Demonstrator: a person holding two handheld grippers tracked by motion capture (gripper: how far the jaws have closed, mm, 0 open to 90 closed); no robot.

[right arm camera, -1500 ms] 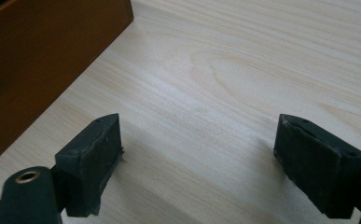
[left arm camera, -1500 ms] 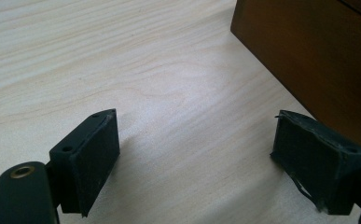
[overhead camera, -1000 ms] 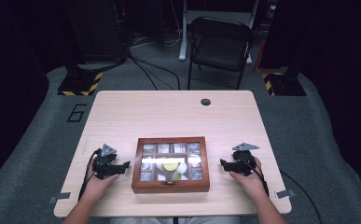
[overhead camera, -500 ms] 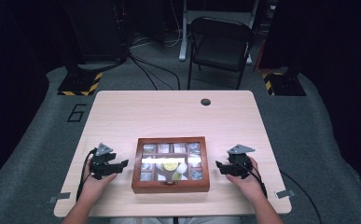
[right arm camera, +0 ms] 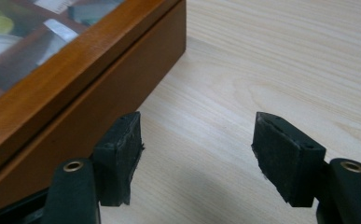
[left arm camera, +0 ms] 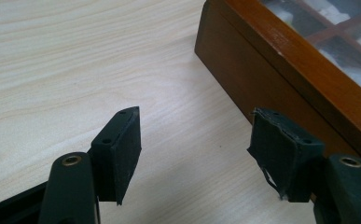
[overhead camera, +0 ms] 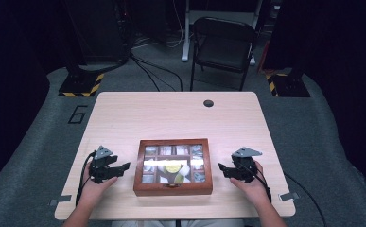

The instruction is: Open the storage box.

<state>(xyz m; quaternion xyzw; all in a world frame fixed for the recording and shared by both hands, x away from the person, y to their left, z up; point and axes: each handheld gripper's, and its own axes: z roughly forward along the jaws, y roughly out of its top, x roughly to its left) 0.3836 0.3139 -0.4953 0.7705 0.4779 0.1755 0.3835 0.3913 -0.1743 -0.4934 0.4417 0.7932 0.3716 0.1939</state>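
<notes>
Box (overhead camera: 173,166) sits between left hand-held gripper (overhead camera: 124,166) and right hand-held gripper (overhead camera: 222,167), both gaping, empty.

Black claws (overhead camera: 124,167) (overhead camera: 223,169) — grey three-cornered plates, brass screws, trailing cables.

A brown wooden box with a glass-paned compartment lid (overhead camera: 173,189) is set on the light wooden table (overhead camera: 171,118), near its 6 o'clock edge. The left gripper (overhead camera: 124,167) is held at the box's 9 o'clock, the right gripper (overhead camera: 221,167) at its 3 o'clock, both just beside it. A small dark round grommet (overhead camera: 208,103) is seated at 1 o'clock, well apart. A black folding chair (overhead camera: 223,45) is placed beyond the table at 12 o'clock.
</notes>
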